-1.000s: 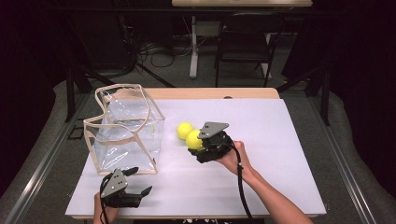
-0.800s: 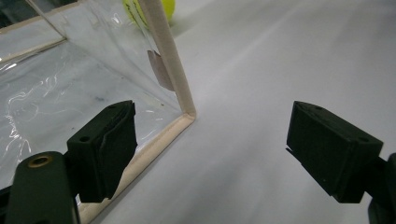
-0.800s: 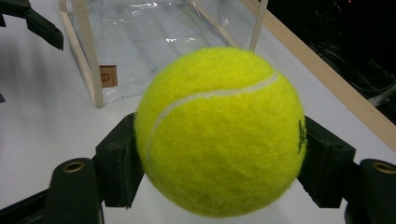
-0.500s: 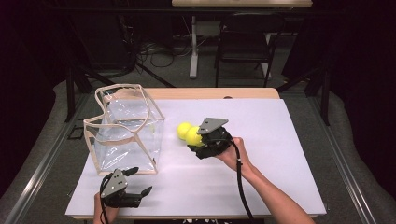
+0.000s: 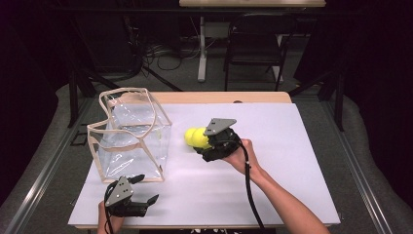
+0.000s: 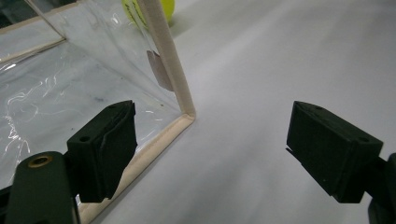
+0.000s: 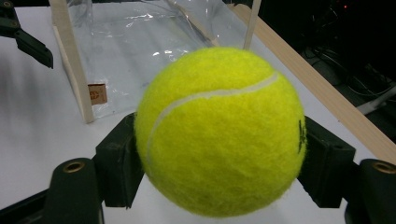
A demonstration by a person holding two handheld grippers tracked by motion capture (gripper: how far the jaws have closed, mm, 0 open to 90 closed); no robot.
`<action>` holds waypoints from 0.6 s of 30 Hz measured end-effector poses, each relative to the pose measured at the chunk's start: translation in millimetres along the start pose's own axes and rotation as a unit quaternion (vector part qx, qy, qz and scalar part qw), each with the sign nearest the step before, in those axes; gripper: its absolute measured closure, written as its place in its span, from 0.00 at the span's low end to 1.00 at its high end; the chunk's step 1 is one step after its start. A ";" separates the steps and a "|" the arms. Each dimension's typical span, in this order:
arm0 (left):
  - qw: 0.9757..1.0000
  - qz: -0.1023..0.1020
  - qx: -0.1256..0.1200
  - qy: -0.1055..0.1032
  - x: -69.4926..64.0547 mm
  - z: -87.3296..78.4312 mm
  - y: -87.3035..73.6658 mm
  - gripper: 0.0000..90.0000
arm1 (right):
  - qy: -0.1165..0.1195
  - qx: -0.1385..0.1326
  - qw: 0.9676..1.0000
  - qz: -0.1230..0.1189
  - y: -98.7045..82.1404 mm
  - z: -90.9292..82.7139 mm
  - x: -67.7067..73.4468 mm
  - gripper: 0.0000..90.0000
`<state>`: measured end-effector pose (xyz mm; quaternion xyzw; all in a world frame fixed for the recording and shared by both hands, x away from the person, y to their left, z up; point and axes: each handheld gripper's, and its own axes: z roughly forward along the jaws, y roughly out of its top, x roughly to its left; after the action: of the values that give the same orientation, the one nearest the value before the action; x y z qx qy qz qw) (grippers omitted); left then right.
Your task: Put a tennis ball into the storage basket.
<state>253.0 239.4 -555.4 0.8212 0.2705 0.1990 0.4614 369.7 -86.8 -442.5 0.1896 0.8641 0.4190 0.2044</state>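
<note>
Right jaws: clenched on the tennis ball (image 7: pixel 219 130) across its widest part, one pad on each side.
Ball handling: judged light, springy, felt-covered; a mid-line grip resists slipping.
Position: right gripper (image 5: pixel 208 143) at 3 o'clock of the clear box (image 5: pixel 130 134).
Second ball (image 5: pixel 190 136): on the desk (image 5: pixel 292 161), touching the held one.
Left gripper (image 5: pixel 146 190): jaws released, at the box's 6 o'clock.

Yellow tennis ball (image 7: pixel 219 133) clamped in the right tool (image 7: pixel 219 161), clear bag (image 7: pixel 140 51) beyond.

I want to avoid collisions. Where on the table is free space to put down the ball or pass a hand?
Free: white table right of the right gripper, and between it and the left gripper. Crowded: the left part, with the clear bag and second tennis ball.
</note>
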 end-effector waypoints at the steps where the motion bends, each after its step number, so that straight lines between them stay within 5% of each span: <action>1: 1.000 0.000 0.000 0.000 -0.1 0.0 0.1 0.18 | 0.000 0.000 1.000 0.001 0.5 0.1 0.2 0.29; 18: 1.000 0.000 -0.003 0.000 0.1 -0.5 0.0 0.18 | 0.003 -0.002 1.000 -0.004 13.0 5.4 -3.4 0.29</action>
<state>252.8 239.8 -555.2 0.8197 0.2697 0.2001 0.4639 377.4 -77.4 -434.6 0.1851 0.8645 0.4203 0.2041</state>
